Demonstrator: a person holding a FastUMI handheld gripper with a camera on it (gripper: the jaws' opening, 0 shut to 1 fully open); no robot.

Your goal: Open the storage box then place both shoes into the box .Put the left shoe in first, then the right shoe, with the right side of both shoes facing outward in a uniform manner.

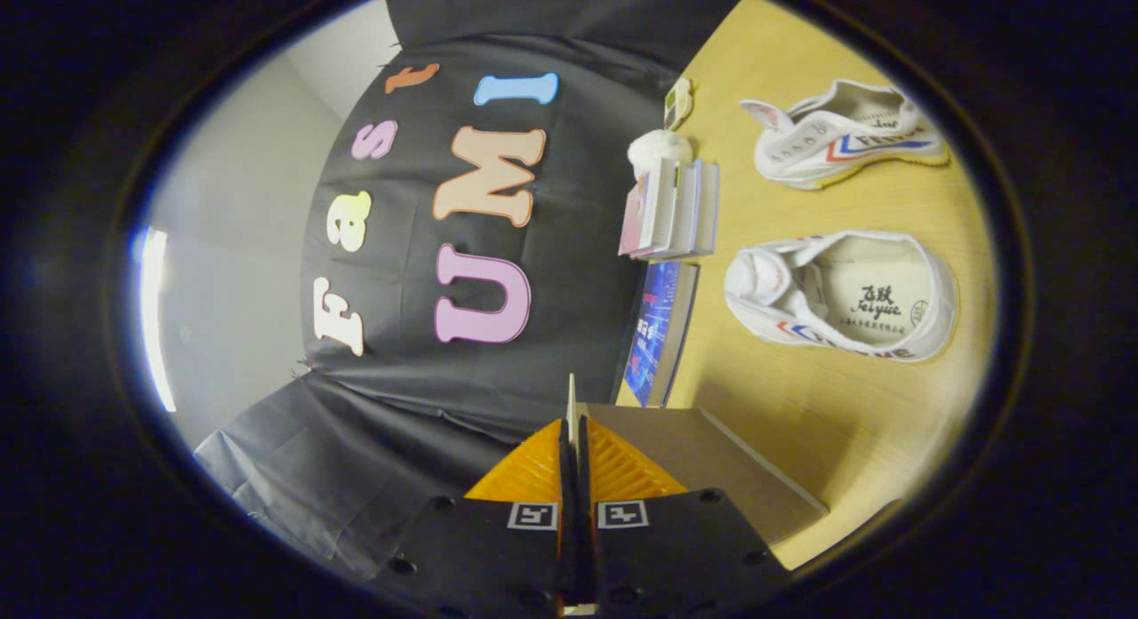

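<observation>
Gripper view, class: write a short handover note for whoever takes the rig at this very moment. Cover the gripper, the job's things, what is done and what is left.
Gripper: fingers nearly closed on a thin pale flap of the storage box, apparently its lid.
View is rolled sideways; the wooden table runs up one side.
Both white shoes lie on the table beyond the box, apart from each other, near a row of books.
Done: lid gripped; how far it is open I cannot tell.
Left: finish opening, then left shoe in, then right, right sides facing outward.
</observation>
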